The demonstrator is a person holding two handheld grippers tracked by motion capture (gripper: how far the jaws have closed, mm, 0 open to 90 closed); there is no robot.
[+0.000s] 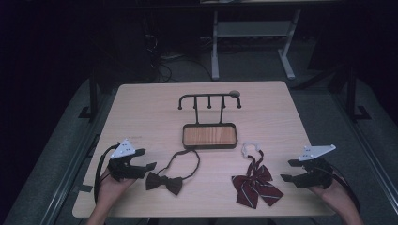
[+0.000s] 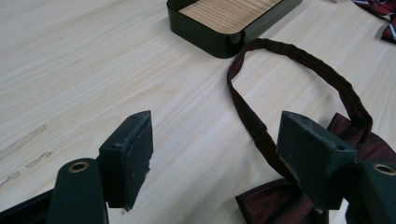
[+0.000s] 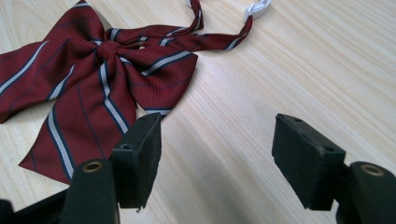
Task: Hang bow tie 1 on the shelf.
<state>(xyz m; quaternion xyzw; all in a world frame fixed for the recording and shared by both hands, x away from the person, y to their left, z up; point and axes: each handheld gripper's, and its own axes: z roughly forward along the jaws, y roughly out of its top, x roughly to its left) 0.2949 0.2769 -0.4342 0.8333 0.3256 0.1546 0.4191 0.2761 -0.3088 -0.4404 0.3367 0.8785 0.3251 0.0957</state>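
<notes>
High view: the left gripper (image 1: 141,159) sits just left of the dark bow tie (image 1: 163,182), jaws spread and empty; the right gripper (image 1: 291,170) sits right of the striped bow tie (image 1: 256,184), also spread, nothing held.

Left gripper view: the dark tie's strap (image 2: 299,60) loops ahead toward the tray (image 2: 205,39), beside the right-hand jaw.

Right gripper view: the striped tie lies ahead-left of the open jaws, apart from them.
</notes>
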